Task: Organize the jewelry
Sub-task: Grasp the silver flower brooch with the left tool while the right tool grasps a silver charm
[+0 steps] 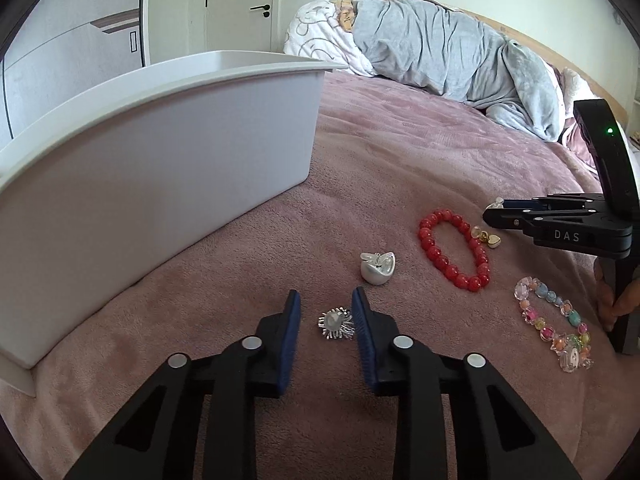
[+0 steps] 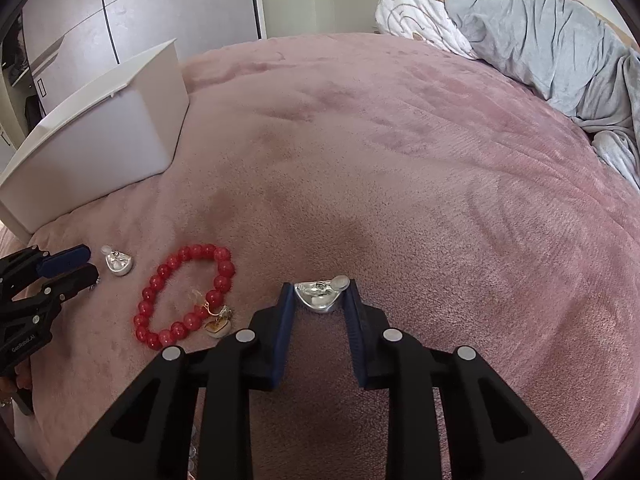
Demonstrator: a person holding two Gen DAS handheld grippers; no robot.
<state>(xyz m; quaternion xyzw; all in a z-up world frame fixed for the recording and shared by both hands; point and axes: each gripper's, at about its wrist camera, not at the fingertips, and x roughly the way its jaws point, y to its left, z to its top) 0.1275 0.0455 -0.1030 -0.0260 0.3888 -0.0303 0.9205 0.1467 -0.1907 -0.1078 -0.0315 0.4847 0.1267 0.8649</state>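
Jewelry: several pieces spread on the pink blanket (image 1: 400, 160), two of them already between fingers.

Left gripper (image 1: 326, 312): pointing down at the silver starburst brooch (image 1: 335, 323), which sits right between the two blue pads, a little behind the tips. Right-hand pad touching the spikes, it seems; on the other side a strip of blanket visible between pad and brooch. So judged as not yet pinching, only narrowly spread around it. No long axis to speak of, since the brooch is round, so no need to turn the wrist.

Right gripper (image 2: 319, 286): pressed on a silver heart charm (image 2: 318, 304) at the very tips. Charm lying crosswise, its wide side spanning from one pad to the other and touching both. Looks like a real pinch, but shallow.

Most important for the coming move: the white bin (image 1: 160, 152). Stands just to the left and ahead of the left gripper, its wall very near. From the right gripper, well apart to the far left, with the red bead bracelet (image 2: 184, 296) and the left gripper in between. Left hand therefore clearly nearer; probably should lift and go first, so as not to cross paths.

Still lying loose: second silver heart charm (image 1: 378, 268) just ahead of the left tips, and the pastel bead bracelet (image 1: 556, 328) far to the right.
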